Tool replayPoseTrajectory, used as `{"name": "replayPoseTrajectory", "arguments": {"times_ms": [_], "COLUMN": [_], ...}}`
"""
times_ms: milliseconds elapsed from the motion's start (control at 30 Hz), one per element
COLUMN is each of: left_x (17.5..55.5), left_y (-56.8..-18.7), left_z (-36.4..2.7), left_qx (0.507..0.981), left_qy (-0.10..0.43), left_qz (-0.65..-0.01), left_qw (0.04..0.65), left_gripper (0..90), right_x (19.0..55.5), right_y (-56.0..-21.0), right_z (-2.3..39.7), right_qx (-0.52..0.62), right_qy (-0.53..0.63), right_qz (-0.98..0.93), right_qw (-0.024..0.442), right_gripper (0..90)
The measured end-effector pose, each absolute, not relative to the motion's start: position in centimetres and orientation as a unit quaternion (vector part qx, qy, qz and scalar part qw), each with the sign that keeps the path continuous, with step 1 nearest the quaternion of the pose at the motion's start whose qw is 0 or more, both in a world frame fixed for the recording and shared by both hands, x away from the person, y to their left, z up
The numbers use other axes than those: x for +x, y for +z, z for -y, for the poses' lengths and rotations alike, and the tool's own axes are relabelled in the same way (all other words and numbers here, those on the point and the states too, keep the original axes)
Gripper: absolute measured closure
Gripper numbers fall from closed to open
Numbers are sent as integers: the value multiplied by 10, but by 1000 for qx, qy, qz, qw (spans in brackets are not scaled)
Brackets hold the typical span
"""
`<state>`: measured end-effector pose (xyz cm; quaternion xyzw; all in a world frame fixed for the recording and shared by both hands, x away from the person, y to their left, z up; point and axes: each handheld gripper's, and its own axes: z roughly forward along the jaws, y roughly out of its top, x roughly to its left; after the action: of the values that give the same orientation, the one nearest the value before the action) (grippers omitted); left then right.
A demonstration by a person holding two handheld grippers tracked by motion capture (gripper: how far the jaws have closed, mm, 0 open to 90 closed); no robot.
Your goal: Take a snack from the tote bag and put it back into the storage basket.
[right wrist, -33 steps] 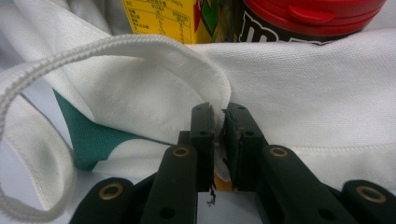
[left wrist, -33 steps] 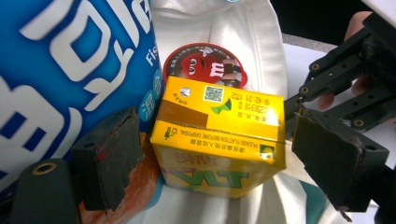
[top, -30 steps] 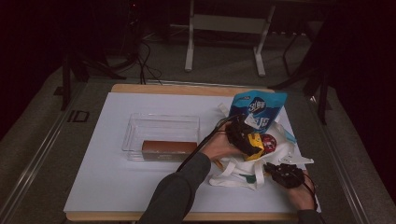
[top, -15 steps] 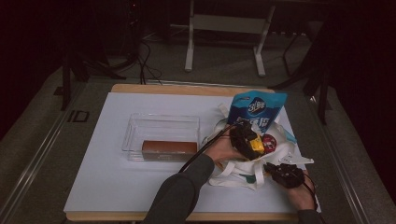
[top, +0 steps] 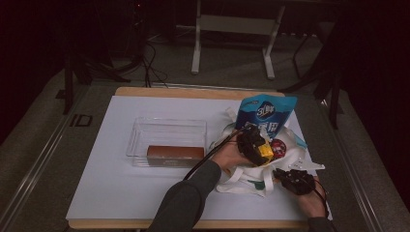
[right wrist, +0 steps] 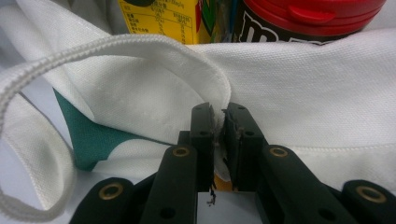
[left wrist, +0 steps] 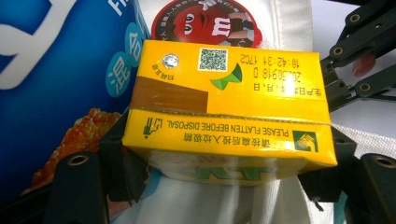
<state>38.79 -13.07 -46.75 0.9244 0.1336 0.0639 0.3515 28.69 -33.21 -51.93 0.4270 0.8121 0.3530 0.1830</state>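
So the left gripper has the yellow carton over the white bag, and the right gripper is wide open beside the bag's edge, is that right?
Not quite. The right gripper is not open: the right gripper view shows its jaws pinched shut on the edge of the white bag. The rest holds: the left gripper has the yellow carton between its jaws over the bag, and those jaws have just been closing.

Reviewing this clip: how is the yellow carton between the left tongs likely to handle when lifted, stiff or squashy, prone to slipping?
The yellow carton looks boxy with crisp folded edges, so probably fairly stiff. Its glossy printed faces may slip a little against the left tongs. Flat sides suggest it will not roll, and should rest stably in the white bag.
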Motion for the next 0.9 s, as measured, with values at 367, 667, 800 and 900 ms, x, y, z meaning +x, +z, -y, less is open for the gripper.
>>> {"name": "replayPoseTrajectory", "arguments": {"times_ms": [367, 667, 800, 900], "left_x": [387, 386, 385, 385], "left_y": [-467, -466, -465, -459], "left_z": [130, 129, 128, 121], "left_qx": [924, 926, 926, 922], "left_qy": [63, 72, 76, 75], "left_qz": [-141, -138, -138, -145], "left_qw": [351, 345, 342, 352], "left_gripper": [286, 288, 288, 289], "right_x": [287, 287, 287, 287], "right_y": [-519, -519, -519, -519], "right_z": [332, 332, 332, 332], "right_qx": [427, 427, 427, 427], "right_qy": [352, 353, 353, 353], "right_qz": [-812, -812, -812, -812], "right_qw": [184, 183, 183, 184], "right_gripper": [816, 817, 817, 817]}}
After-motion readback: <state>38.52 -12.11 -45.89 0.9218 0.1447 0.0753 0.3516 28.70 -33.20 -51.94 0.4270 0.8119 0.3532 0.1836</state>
